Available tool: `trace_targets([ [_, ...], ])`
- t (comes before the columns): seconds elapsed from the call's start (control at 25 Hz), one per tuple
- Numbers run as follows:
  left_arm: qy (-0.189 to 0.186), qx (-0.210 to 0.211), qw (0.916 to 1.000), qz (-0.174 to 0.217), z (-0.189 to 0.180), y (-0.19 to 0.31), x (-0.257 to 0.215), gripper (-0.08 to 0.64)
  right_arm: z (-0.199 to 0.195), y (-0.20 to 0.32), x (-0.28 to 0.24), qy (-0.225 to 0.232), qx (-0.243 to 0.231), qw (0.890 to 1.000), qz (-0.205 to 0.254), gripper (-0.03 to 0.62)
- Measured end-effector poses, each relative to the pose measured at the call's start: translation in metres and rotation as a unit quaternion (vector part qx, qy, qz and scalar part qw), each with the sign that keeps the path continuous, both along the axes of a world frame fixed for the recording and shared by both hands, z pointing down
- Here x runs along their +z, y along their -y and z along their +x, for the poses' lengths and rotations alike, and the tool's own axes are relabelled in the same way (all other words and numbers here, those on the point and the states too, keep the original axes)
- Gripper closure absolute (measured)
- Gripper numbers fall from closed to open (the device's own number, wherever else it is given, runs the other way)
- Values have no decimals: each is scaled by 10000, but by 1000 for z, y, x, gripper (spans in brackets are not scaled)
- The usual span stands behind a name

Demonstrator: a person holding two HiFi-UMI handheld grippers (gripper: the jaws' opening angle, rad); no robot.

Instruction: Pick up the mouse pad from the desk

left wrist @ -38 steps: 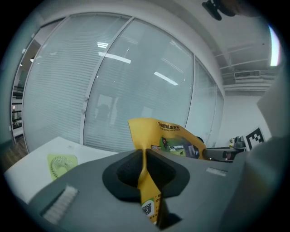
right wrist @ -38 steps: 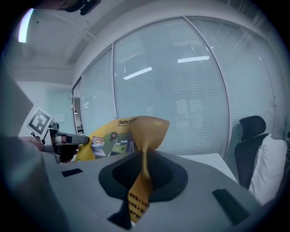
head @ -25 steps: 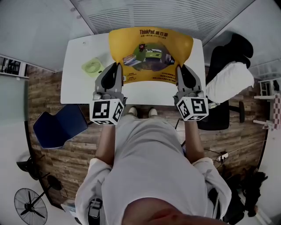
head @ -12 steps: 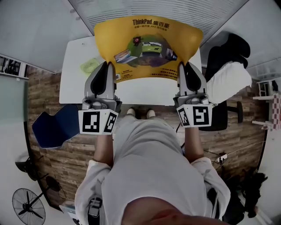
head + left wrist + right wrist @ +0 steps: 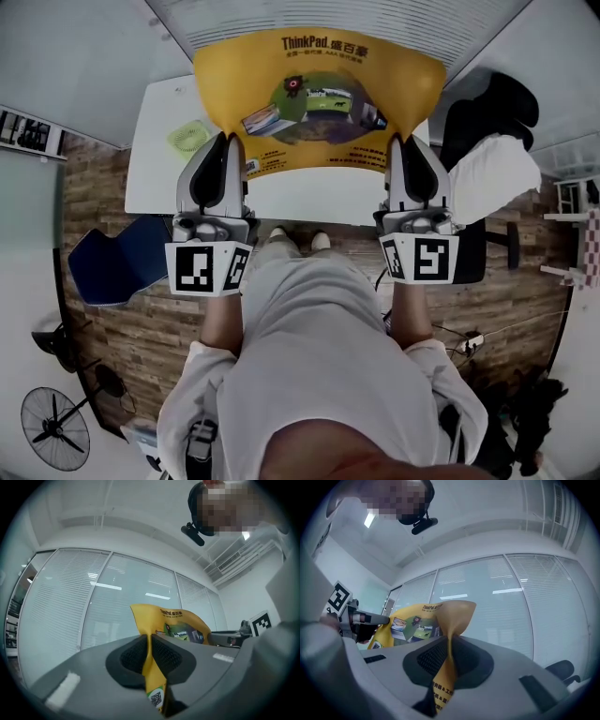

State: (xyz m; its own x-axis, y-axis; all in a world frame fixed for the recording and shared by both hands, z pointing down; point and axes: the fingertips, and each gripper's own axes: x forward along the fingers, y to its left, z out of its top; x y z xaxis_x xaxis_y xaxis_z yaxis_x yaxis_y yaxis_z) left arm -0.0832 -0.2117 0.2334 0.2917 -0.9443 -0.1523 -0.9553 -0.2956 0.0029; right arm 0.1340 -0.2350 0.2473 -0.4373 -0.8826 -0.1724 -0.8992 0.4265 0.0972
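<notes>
The yellow printed rubber mouse pad (image 5: pixel 319 94) is held up over the white rectangular surface (image 5: pixel 155 183), stretched between both tools. The left tool (image 5: pixel 225 141) is clamped on its near left corner, and the right tool (image 5: pixel 412 142) has its jaws closing on the near right corner. The head view alone shows a small round green fan (image 5: pixel 187 138) on the surface. The tools' own views show the thin pad edge pinched between black ribbed pads (image 5: pixel 133 656).

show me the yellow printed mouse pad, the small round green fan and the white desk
yellow printed mouse pad (image 5: pixel 230 84), head view, plain yellow left part
small round green fan (image 5: pixel 187 138), head view, middle of grille
white desk (image 5: pixel 155 183), head view, bare left part
</notes>
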Motion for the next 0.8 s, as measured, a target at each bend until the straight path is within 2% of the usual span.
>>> trace_targets([
  [0.48, 14, 11, 10000, 67, -1, 1, 0, 531, -3, -4, -1, -205, 71, 9996, 198, 555],
  [0.8, 6, -24, 9999, 166, -3, -7, 4, 531, -1, -6, 1, -121, 19, 9997, 226, 555],
])
